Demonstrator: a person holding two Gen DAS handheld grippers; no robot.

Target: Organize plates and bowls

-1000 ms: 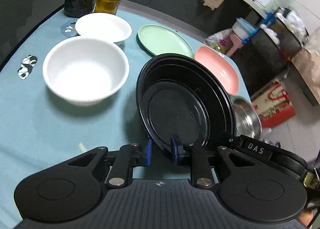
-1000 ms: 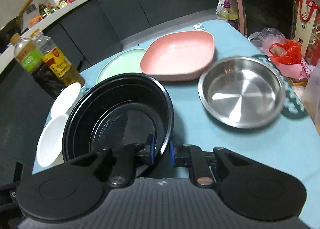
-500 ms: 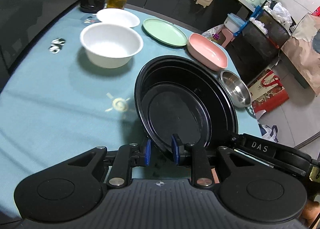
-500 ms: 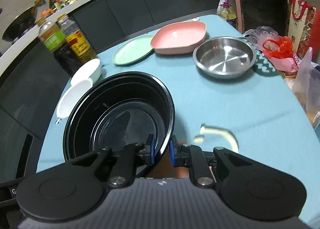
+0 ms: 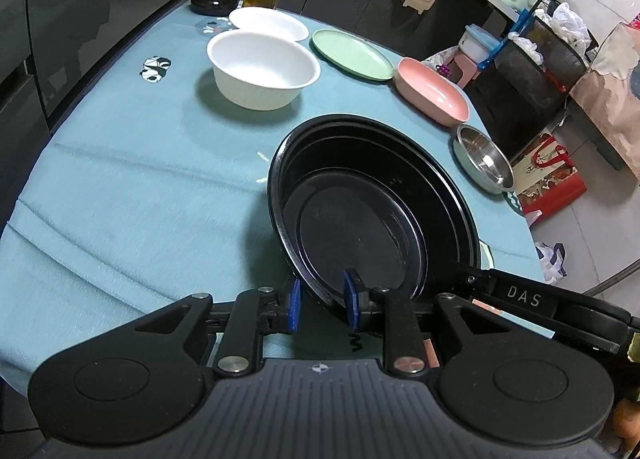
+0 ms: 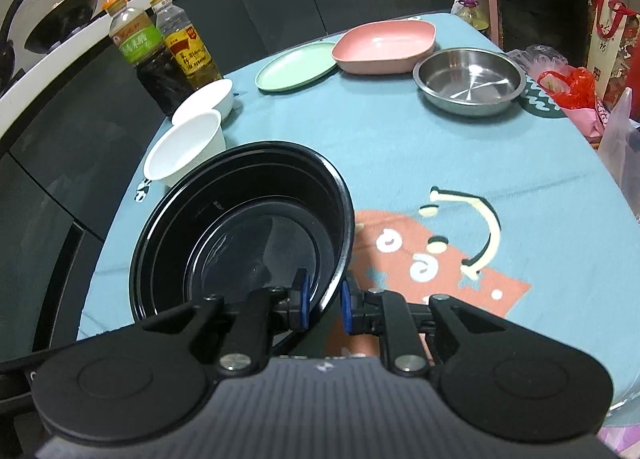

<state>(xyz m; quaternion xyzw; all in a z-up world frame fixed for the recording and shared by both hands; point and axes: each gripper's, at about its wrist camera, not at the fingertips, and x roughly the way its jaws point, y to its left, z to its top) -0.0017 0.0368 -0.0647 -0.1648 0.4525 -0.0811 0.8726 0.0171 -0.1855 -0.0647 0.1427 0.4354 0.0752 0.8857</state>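
— Where's the black bowl (image 5: pixel 372 211) now?

— Held over the near part of the bench (image 5: pixel 120 187), one side of its rim gripped by each pair of tongs. The left tongs (image 5: pixel 322 305) pinch the rim between the blue pads (image 5: pixel 295 305), one pad inside the wall and one outside. The right tongs (image 6: pixel 323 301) pinch the opposite rim the same way.

— Any room around it?

— Plenty. The teal cloth is bare all round the bowl, out to the left edge. The rest sits along the far edge: a white bowl (image 5: pixel 264 71), a shallower white bowl (image 5: pixel 269 22) behind it, a green plate (image 5: pixel 351 54), a pink dish (image 5: pixel 432 90), then a steel pan (image 6: pixel 469 79) close to the right edge. Two bottles (image 6: pixel 160 55) stand at the far left corner.

— Changed since a moment ago?

— The far dishes look smaller and further off than a second back, and more of the orange print (image 6: pixel 432 267) on the cloth shows beside the bowl. The grip is as it was.

— What's it made of?

— Glossy black plastic by the look, round, with a stepped wall and a flat bottom. The pan is shiny metal; the pink dish is squarish with rounded corners.
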